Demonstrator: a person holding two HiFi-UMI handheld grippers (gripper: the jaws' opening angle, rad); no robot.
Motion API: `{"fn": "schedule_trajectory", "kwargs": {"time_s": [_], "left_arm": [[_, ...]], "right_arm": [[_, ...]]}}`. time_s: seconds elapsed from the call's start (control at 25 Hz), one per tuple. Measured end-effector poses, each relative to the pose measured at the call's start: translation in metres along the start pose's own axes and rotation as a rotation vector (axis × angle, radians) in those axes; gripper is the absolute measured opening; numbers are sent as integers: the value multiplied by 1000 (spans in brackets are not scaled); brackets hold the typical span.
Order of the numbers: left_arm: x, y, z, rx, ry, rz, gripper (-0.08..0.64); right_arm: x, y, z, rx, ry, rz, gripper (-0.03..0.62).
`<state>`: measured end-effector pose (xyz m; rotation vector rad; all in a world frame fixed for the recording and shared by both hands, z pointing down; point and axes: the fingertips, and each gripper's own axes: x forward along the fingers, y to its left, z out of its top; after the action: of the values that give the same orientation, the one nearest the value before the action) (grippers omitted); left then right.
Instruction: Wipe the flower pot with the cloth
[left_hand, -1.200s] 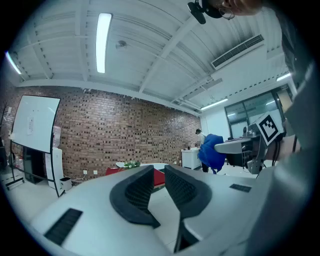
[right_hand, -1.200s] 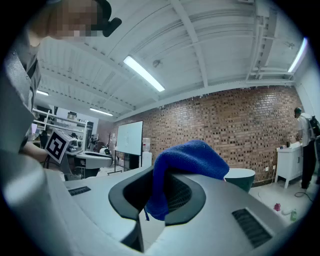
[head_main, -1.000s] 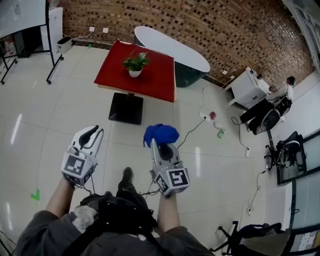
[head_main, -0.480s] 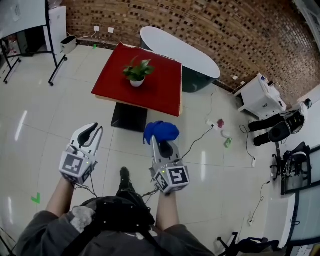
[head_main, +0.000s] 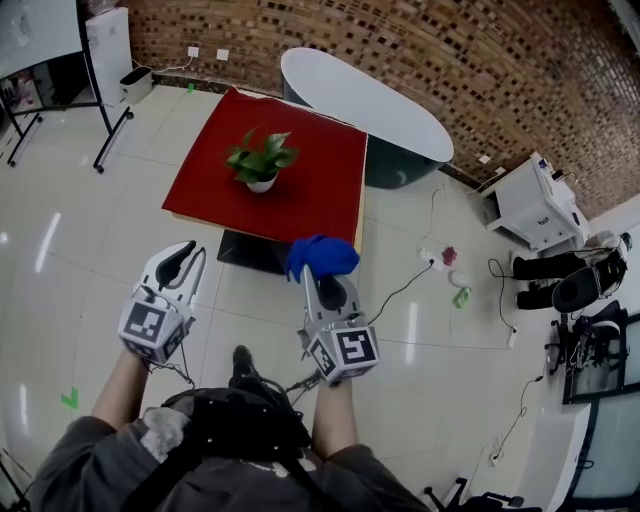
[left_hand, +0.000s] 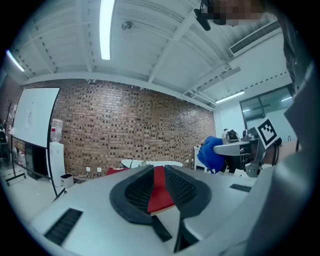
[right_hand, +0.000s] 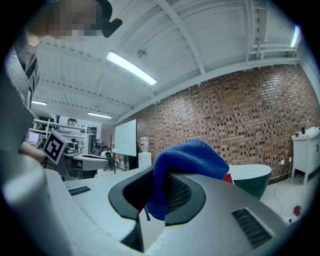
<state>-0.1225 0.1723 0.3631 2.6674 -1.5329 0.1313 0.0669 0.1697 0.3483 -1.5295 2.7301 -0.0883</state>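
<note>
Head view: I am gripping the cloth (head_main: 320, 256) in the right gripper (head_main: 318, 276); left gripper (head_main: 180, 262) is idling narrow, empty. Flower pot (head_main: 261, 183) is sitting mid red table (head_main: 322, 195); I am planning a level approach, left bracing pot.

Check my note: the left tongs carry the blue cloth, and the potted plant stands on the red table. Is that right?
Not quite. The right tongs carry the blue cloth, as the right gripper view shows. The potted plant does stand on the red table.
</note>
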Motion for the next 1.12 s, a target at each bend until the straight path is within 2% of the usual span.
{"fn": "schedule_trajectory", "kwargs": {"time_s": [0.12, 0.2, 0.32, 0.56, 0.96, 1.12], "left_arm": [[48, -6, 27, -18, 25, 12, 75], [66, -7, 26, -6, 30, 25, 75], [78, -7, 10, 11, 16, 28, 75], [122, -9, 17, 5, 64, 41, 75], [188, 9, -30, 19, 59, -30, 75], [224, 32, -60, 37, 17, -21, 75]], "right_arm": [[16, -53, 25, 19, 12, -2, 63], [23, -75, 25, 27, 11, -1, 63], [31, -86, 7, 27, 10, 16, 63], [61, -122, 14, 43, 36, 31, 63], [112, -152, -21, 43, 80, 25, 63], [145, -172, -43, -3, 76, -31, 63]]}}
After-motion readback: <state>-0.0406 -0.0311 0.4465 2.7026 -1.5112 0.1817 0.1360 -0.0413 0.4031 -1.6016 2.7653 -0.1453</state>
